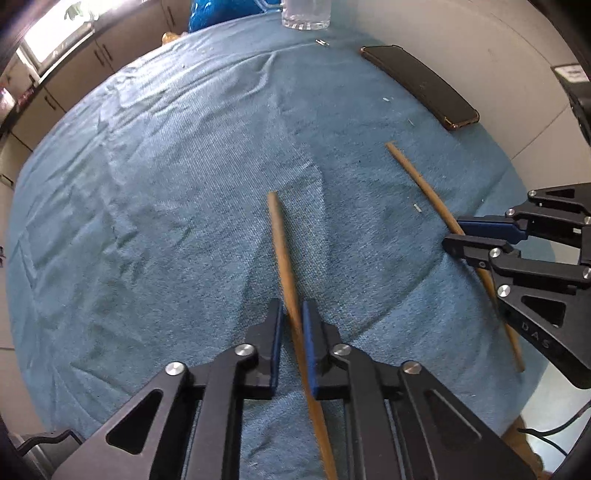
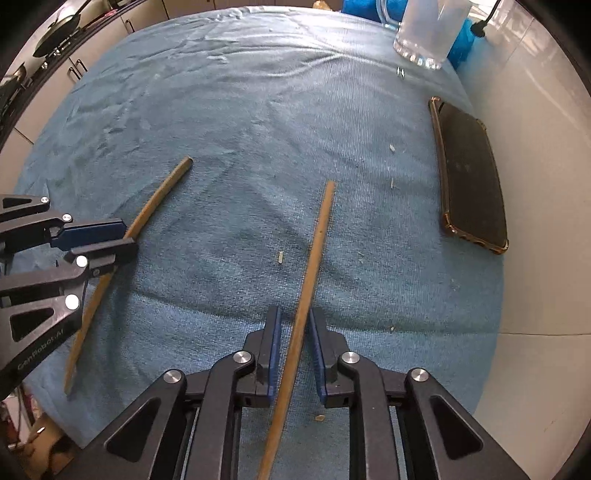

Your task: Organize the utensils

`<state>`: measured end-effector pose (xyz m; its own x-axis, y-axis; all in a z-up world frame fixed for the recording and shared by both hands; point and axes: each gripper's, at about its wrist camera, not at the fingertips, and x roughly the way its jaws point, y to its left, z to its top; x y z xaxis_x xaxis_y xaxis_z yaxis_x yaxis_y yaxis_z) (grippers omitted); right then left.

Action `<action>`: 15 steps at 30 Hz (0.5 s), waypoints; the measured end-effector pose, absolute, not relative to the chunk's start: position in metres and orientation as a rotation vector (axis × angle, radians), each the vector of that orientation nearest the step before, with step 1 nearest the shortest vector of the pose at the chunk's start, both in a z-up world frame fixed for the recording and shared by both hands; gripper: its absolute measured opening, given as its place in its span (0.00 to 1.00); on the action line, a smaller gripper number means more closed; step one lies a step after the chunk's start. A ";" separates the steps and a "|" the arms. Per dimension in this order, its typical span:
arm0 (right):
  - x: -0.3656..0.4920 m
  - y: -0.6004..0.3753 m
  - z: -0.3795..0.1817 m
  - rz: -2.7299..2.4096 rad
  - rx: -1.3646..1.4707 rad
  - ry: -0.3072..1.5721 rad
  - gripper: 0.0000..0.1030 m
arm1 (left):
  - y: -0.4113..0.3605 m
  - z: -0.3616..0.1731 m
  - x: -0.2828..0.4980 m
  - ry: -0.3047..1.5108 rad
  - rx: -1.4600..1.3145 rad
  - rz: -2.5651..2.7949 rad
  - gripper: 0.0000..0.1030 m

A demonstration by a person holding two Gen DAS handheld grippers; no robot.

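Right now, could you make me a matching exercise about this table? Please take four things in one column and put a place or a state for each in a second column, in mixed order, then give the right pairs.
Things:
1. left gripper
2. phone
3. glass
4. towel

Places or states:
A. blue, spread over the table
B. lies flat near the towel's right edge
C. stands at the far end
D. closed around a chopstick

Pairs: 1-D, 2-B, 3-C, 4-A
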<state>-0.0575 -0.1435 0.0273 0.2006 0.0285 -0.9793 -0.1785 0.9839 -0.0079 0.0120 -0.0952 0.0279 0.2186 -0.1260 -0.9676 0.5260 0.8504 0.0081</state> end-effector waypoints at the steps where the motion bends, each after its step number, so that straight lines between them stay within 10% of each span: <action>1: -0.060 -0.139 0.027 0.142 -0.124 1.351 0.12 | -0.095 0.028 0.011 1.272 0.365 -0.464 0.08; 15: -0.116 -0.139 0.051 0.193 0.066 1.138 0.07 | -0.031 0.077 -0.049 1.013 0.118 -0.427 0.06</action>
